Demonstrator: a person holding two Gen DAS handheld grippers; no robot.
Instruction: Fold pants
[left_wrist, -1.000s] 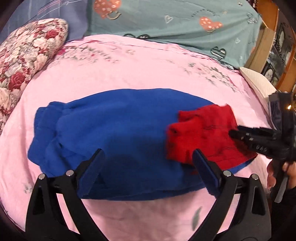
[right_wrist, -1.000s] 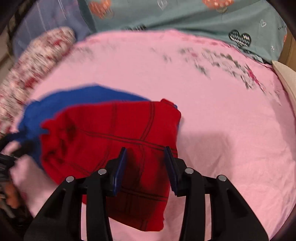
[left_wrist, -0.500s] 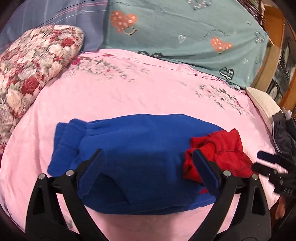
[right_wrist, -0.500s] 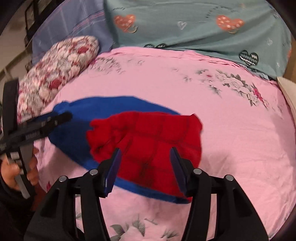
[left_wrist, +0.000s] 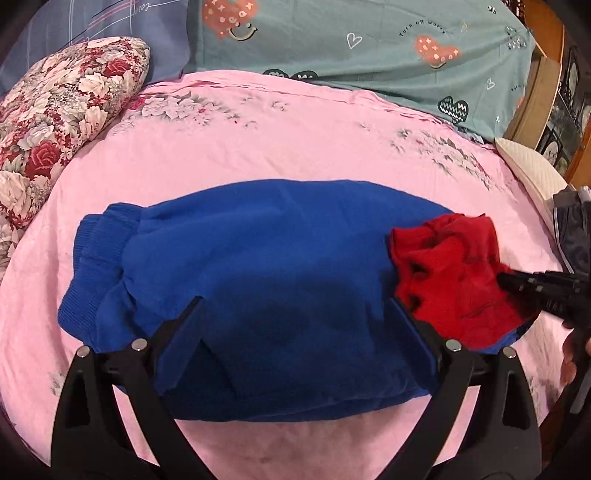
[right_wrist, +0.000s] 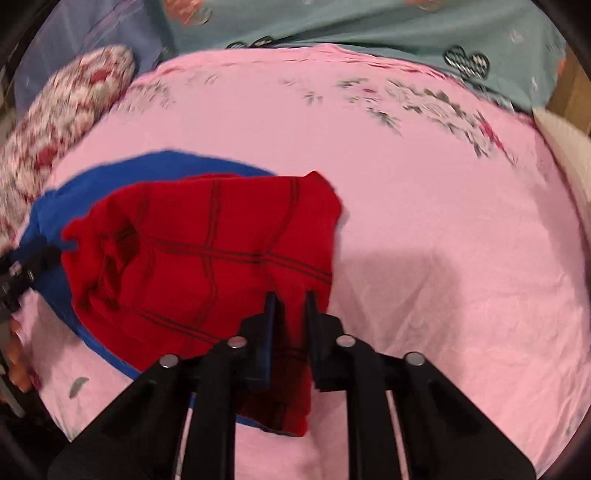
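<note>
Blue pants (left_wrist: 258, 280) lie folded across the pink bed, waistband at the left. A red section with dark lines (left_wrist: 454, 280) lies on their right end. My left gripper (left_wrist: 295, 317) is open and empty, just above the blue cloth's near edge. My right gripper (right_wrist: 290, 306) is shut on the near right edge of the red section (right_wrist: 207, 266), cloth pinched between the fingers. It shows in the left wrist view (left_wrist: 517, 284) as black fingers on the red cloth. The blue pants (right_wrist: 110, 173) show behind the red in the right wrist view.
The pink floral bed sheet (left_wrist: 295, 140) spreads all around the pants. A rose-patterned pillow (left_wrist: 55, 122) lies at the far left and a teal heart-print pillow (left_wrist: 369, 48) at the back. A white cushion (left_wrist: 532, 177) and dark cloth (left_wrist: 572, 236) sit at the right edge.
My right gripper opened and drew back half a second ago, then came down and closed on the red cloth's edge. My left gripper stayed open, pulling back then returning low over the blue pants.
</note>
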